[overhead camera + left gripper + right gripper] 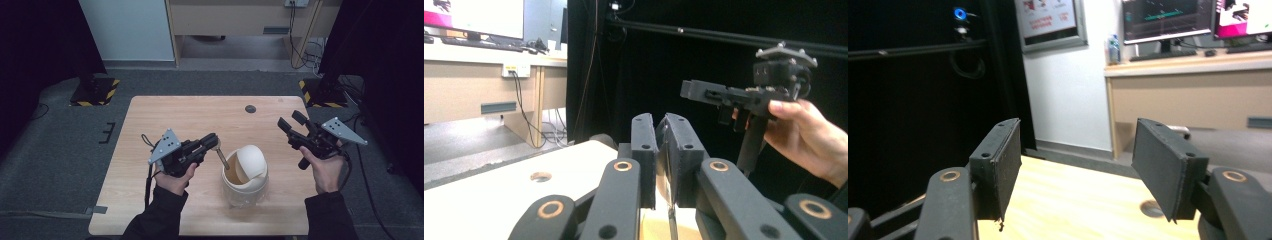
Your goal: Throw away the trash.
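White bin (245,180) w/ swing lid (251,161) tilted, near table (165,112) front edge, centre. Left gripper (214,142) jaws clamped on thin stick-like item (223,159), tip at bin mouth. Right gripper (291,124) raised apart, jaws wide, empty. Step looks like dropping item in; next prob. needs release over opening.

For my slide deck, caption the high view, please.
Left tongs grip a spoon dipped into a white jar; right tongs hover open.

Lab: monitors (1168,20), black curtains (35,40)
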A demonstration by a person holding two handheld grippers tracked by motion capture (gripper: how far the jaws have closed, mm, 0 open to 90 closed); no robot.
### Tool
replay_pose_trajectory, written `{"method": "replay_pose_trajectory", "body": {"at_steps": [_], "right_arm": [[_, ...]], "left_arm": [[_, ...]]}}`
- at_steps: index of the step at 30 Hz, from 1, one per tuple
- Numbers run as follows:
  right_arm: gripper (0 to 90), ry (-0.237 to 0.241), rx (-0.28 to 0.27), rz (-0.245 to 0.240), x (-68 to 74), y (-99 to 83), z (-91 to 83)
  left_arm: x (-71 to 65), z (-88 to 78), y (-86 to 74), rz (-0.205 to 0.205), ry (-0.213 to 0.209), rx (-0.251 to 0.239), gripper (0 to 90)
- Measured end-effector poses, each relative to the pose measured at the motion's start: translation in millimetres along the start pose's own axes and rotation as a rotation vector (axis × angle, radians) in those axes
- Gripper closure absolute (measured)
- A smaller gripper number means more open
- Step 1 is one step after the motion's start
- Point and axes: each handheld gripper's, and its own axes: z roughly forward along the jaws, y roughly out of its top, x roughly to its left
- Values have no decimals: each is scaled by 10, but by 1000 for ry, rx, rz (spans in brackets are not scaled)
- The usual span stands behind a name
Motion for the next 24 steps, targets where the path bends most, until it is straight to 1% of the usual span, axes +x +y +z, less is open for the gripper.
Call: {"method": "replay_pose_trajectory", "body": {"at_steps": [5,7,9,12,14,16,17,19,21,22,24], "right_arm": [[355,-31,31,-11,-79,-67,13],[354,-37,39,-11,-100,-84,14],[354,-42,43,-9,-120,-95,12],[354,-45,45,-8,-135,-97,6],[354,-44,43,-8,-139,-97,4],[354,-44,42,-8,-139,-95,3],[354,-44,43,-8,-139,-94,2],[354,-43,43,-8,-139,-93,2],[354,-45,44,-11,-143,-92,0],[354,-45,44,-12,-146,-91,-2],[353,-48,42,-10,-154,-89,-8]], "left_arm": [[-44,106,-129,3,-4,16,832],[-73,142,-167,14,-5,22,832],[-97,177,-203,17,-12,34,832],[-113,227,-271,25,-18,63,828],[-109,258,-321,22,-23,90,819],[-96,284,-371,14,-26,105,778],[-87,295,-392,5,-30,108,731],[-64,306,-413,-21,-42,111,673],[-39,289,-397,-15,-36,102,601],[-24,267,-379,-12,-33,98,583],[13,204,-333,4,-14,90,534]]}}
